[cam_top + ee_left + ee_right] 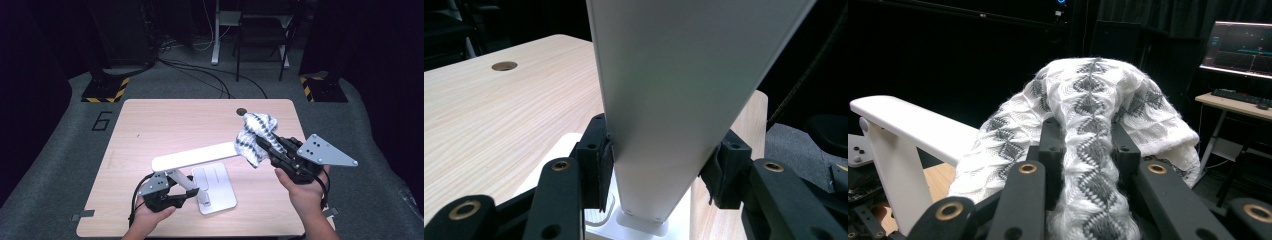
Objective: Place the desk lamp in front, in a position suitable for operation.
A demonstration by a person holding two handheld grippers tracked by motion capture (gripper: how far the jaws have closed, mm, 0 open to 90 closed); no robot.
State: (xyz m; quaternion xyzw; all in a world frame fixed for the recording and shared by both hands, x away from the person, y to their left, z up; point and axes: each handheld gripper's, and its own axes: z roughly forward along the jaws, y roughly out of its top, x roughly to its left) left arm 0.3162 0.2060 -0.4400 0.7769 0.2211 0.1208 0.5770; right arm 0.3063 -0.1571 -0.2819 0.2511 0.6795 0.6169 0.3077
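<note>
**Cloth against lamp head, lamp steadied from below**

A white desk lamp (200, 170) stands near the front edge of a pale wooden table (150, 125). It has a flat square base, a short slanted post and a long, flat, bar-shaped head that runs from above the base out toward the right side of the table. Its finish is smooth, matt and plain white.

The left gripper (172, 192) has its jaws closed on the lamp; in the left gripper view the black pads (600, 165) press on both edges of the white bar, which rises between them from the base (the bar looks wide here and tapers downward).

The right gripper (262, 145) is clamped on a knitted cloth (255, 135), white with rows of grey diamond shapes and a soft, slightly fuzzy weave. In the right gripper view the cloth (1088, 130) bulges up and over the jaws, with a narrow fold pinched between them. From above, the bunched cloth sits at the far right end of the lamp head, covering its tip.

A small round hole (241, 111) lies in the table near its back edge, just beyond the cloth
</note>
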